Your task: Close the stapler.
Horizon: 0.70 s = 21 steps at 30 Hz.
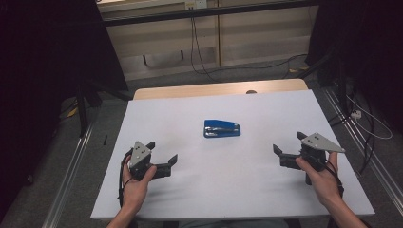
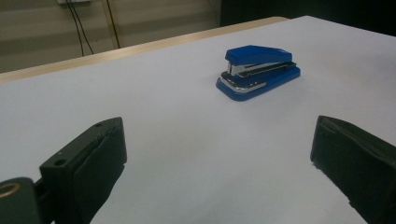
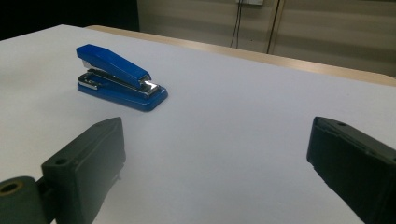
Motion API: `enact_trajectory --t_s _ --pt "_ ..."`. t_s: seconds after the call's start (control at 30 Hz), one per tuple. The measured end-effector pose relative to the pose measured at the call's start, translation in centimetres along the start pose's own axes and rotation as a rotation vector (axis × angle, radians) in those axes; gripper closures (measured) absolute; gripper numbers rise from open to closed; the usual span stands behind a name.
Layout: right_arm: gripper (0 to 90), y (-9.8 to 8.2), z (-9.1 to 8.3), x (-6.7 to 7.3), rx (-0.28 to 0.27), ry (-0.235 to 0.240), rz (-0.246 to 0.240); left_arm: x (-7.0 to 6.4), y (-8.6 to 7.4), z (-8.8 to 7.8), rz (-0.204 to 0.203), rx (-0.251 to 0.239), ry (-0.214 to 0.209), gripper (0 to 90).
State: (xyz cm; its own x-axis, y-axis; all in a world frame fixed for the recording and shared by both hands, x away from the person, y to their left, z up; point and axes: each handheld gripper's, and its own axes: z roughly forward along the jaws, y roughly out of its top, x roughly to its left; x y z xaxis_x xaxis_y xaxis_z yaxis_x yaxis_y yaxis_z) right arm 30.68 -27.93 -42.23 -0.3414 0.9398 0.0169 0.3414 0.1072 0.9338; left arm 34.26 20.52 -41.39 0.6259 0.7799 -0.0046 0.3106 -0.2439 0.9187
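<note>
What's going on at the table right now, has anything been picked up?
Nothing is held. A person has a gripper in each hand, low over the white table. The left gripper and the right gripper both have their jaws wide open with nothing between them. The blue stapler lies closed on the table between them, a little farther from the person, apart from both grippers. Both gripper views look toward it.

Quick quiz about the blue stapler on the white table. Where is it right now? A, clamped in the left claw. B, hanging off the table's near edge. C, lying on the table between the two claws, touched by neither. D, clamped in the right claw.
C: the stapler lies flat mid-table, apart from the open left claw and the open right claw.
</note>
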Motion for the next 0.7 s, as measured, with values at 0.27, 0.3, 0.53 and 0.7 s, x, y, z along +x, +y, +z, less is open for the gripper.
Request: enact_trajectory --t_s 0.27,0.3,0.53,0.7 --pt "4.2 -0.4 -0.8 0.3 -0.004 0.007 0.019 0.3 -0.7 -1.5 -0.016 -0.006 0.058 3.6" --pt "4.2 -0.5 -0.9 0.3 0.002 0.007 0.017 0.3 -0.8 -1.6 -0.017 -0.006 0.055 3.6" --pt "3.9 -1.1 -1.8 0.2 0.011 0.001 0.021 -0.2 -1.2 -2.4 0.010 0.011 0.037 3.6" --pt "3.4 -1.7 -2.5 0.1 0.012 -0.017 0.033 0.0 -1.6 -2.9 0.004 0.012 0.046 3.6"
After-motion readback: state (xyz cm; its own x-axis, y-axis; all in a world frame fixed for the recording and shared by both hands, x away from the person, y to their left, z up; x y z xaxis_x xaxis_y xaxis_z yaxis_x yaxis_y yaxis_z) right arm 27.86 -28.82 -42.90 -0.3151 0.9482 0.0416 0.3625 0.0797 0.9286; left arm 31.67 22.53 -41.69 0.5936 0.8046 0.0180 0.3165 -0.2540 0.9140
